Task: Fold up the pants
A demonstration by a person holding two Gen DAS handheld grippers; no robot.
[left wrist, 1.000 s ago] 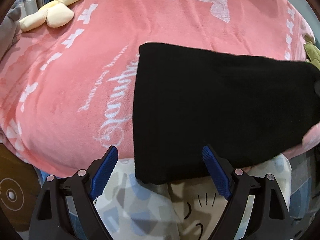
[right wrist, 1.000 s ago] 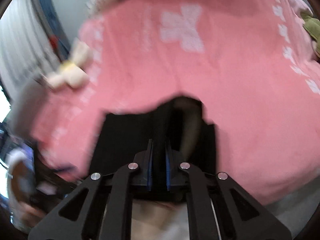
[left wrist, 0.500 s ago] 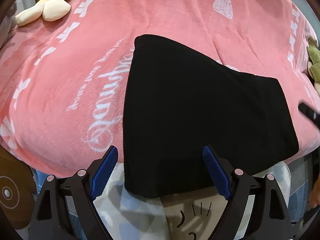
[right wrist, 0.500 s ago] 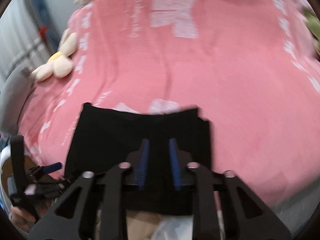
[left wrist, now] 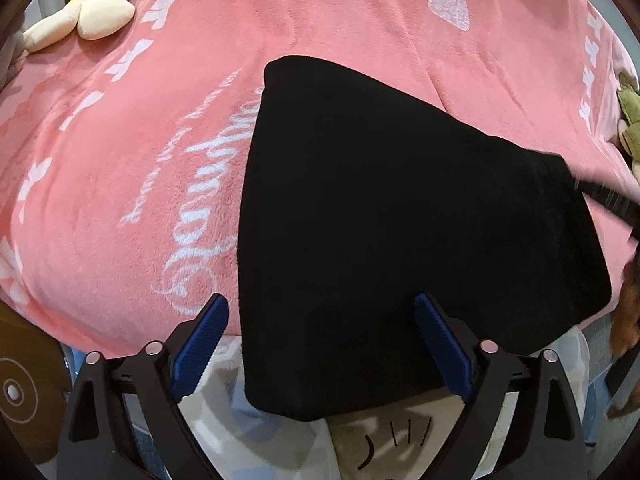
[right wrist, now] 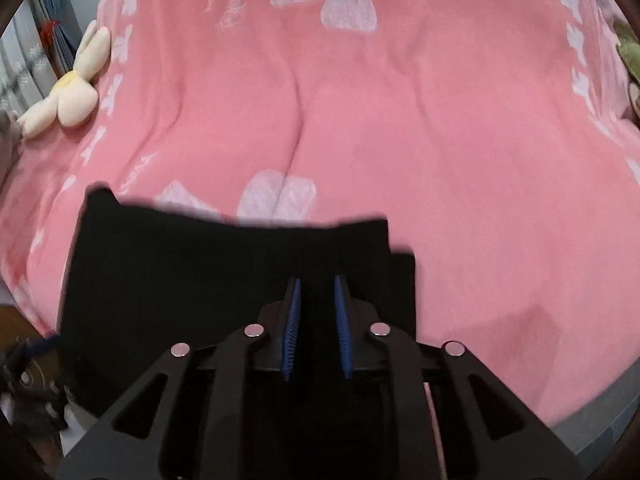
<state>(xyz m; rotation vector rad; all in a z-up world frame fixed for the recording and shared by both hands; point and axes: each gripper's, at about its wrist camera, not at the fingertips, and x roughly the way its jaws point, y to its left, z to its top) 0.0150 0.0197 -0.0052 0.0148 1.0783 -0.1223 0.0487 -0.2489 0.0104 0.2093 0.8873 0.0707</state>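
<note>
A cream plush toy [left wrist: 96,8] lies far left on the fleecy pink blanket [left wrist: 120,152], the folded black pants [left wrist: 400,240] near its near edge under the wide-open left gripper [left wrist: 320,344], whose jaws have just been opening, while the right gripper [right wrist: 317,320], barely parted, seems to grip nothing.

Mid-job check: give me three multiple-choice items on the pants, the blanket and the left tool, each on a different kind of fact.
1. Where do the folded black fabric pants lie?
A. on the pink fleece blanket
B. on a wooden chair
C. in a basket

2. What colour are the grip pads of the left tool?
A. red
B. blue
C. green

3. How do the left tool's jaws stand?
A. clamped on the cream plush toy
B. fully shut
C. wide open, over the pants' near edge

Answers: 1 A, pink blanket surrounds the pants; 2 B, both ribbed pads are blue; 3 C, a broad gap shows between them.
</note>
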